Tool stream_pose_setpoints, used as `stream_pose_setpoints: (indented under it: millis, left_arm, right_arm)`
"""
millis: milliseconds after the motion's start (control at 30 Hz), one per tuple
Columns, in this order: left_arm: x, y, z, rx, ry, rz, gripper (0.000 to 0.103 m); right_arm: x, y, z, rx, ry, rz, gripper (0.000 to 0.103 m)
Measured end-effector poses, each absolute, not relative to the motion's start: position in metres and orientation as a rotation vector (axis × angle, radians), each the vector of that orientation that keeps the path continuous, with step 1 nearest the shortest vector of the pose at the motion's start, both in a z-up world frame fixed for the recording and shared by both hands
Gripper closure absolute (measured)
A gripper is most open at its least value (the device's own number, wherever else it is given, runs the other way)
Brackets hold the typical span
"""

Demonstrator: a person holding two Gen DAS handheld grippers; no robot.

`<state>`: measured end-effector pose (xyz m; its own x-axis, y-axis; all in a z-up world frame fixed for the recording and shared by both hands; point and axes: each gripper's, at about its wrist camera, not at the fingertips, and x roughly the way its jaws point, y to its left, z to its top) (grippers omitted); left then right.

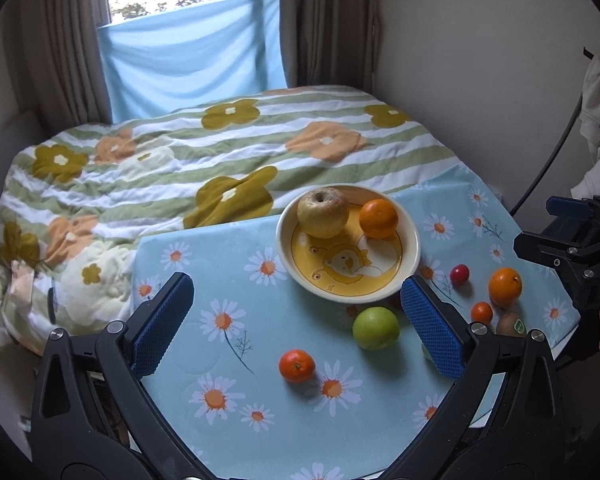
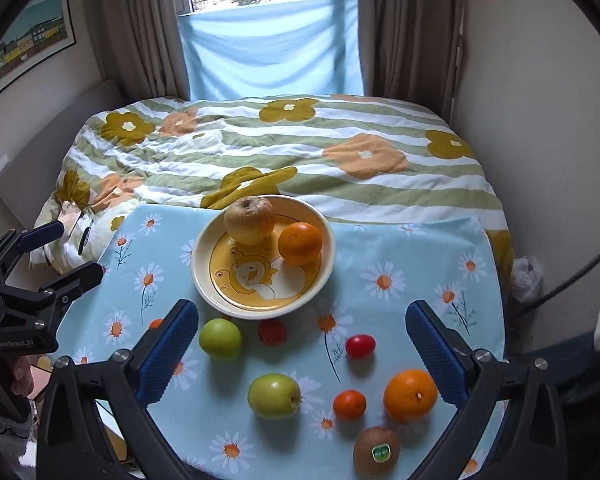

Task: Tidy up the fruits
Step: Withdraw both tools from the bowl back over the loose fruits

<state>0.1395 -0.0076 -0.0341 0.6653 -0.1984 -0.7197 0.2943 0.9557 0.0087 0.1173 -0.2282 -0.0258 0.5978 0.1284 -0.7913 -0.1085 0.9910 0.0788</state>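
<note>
A cream plate with a yellow cartoon centre holds a yellowish apple and an orange. Loose on the daisy cloth lie a green apple, a second green apple, a mandarin, a red cherry tomato, a small mandarin, a large orange and a kiwi. My left gripper hovers open and empty. My right gripper is also open and empty.
The small table wears a light blue daisy cloth and butts against a bed with a flowered striped quilt. A white wall stands to the right, and curtains and a window at the back.
</note>
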Motion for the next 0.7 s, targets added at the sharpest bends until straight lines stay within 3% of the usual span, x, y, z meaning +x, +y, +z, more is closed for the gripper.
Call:
stream_pose_setpoints:
  millis: [400, 700]
  left_arm:
    - [0.109, -0.045, -0.058, 0.137, 0.839, -0.369, 0.000]
    - [0.098, -0.096, -0.098, 0.124, 0.925, -0.419, 0.000]
  right_arm:
    - [0.059, -0.278, -0.040, 0.097, 0.935, -0.034, 0.000]
    - [0.035, -0.306, -0.089, 0.090, 1.028, -0.010, 0.000]
